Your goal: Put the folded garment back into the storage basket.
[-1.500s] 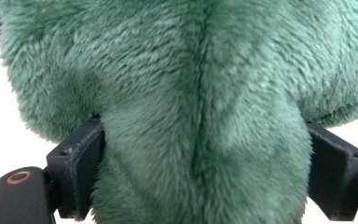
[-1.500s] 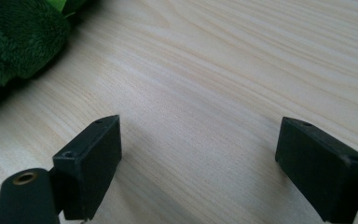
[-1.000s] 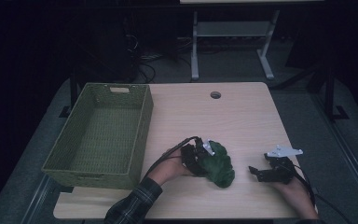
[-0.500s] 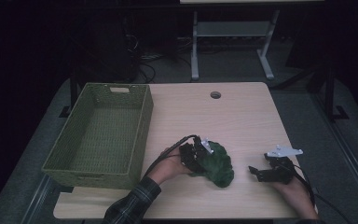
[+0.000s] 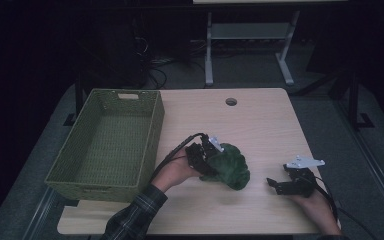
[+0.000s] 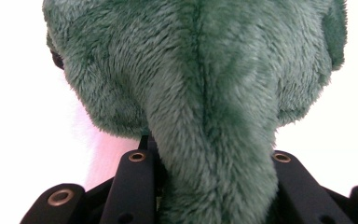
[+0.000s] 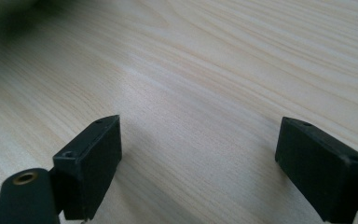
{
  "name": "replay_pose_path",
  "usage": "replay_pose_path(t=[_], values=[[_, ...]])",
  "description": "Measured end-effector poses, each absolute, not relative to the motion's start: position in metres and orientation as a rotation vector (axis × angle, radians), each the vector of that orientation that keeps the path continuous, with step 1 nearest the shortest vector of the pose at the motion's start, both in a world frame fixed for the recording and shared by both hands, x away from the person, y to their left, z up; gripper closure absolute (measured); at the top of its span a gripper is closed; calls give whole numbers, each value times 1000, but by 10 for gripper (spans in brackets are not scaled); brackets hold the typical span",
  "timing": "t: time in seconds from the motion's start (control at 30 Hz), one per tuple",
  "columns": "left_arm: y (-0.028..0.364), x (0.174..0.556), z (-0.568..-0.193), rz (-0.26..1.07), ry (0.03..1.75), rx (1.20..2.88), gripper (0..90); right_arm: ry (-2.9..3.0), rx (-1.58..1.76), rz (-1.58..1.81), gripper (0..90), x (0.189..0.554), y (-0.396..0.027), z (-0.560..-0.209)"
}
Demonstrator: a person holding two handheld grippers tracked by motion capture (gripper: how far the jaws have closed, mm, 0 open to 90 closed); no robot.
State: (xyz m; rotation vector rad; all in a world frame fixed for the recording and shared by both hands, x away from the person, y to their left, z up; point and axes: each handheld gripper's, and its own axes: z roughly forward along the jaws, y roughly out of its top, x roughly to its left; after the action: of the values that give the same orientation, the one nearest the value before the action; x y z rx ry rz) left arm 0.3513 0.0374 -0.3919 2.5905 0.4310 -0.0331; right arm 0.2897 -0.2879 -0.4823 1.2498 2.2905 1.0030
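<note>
Left gripper is clamped on a fold of the green plush toy, right gripper sits wide open and empty, so I'd lift straight up and clear the green basket rim before dropping it in.

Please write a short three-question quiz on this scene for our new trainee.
1. True or false: the right gripper is open over bare table.
2. What does the left gripper hold? A) the basket B) the green plush toy C) a cable
3. Fill in: the green basket sits at the table's ____ side in the high view.

Key:
1. True; its jaws stand wide apart with wood between them.
2. B; the green plush toy is pinched between its jaws.
3. left
</note>
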Motion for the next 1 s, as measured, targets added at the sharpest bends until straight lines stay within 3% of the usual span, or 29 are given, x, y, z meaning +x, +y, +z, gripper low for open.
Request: replay_pose_path(t=[1.0], values=[[125,366,-307,136,606,2469,662,2293,1252,1002,130,290,-288,-482]])
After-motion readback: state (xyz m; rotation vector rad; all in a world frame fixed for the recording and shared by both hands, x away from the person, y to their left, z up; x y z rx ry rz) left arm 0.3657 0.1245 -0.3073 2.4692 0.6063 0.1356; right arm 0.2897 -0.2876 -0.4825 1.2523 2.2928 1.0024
